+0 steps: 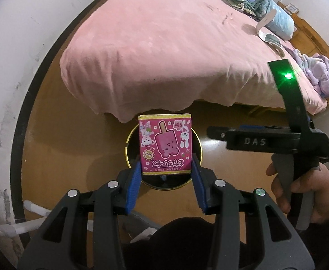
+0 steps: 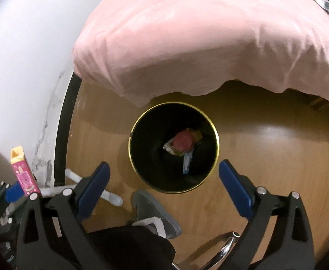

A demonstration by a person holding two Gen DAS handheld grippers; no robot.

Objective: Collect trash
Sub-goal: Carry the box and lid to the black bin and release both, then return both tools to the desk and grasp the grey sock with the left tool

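My left gripper is shut on a pink ice-pop box, held upright above the round black bin with a gold rim. The box also shows at the left edge of the right wrist view. My right gripper is open and empty, hovering over the bin. Inside the bin lie a red round piece and some wrappers. The right gripper's body and the hand holding it show at the right of the left wrist view.
A bed with a pink cover overhangs the wooden floor just behind the bin. Bedding and clothes lie at its far end. A white wall is to the left. A grey slipper is near the bin.
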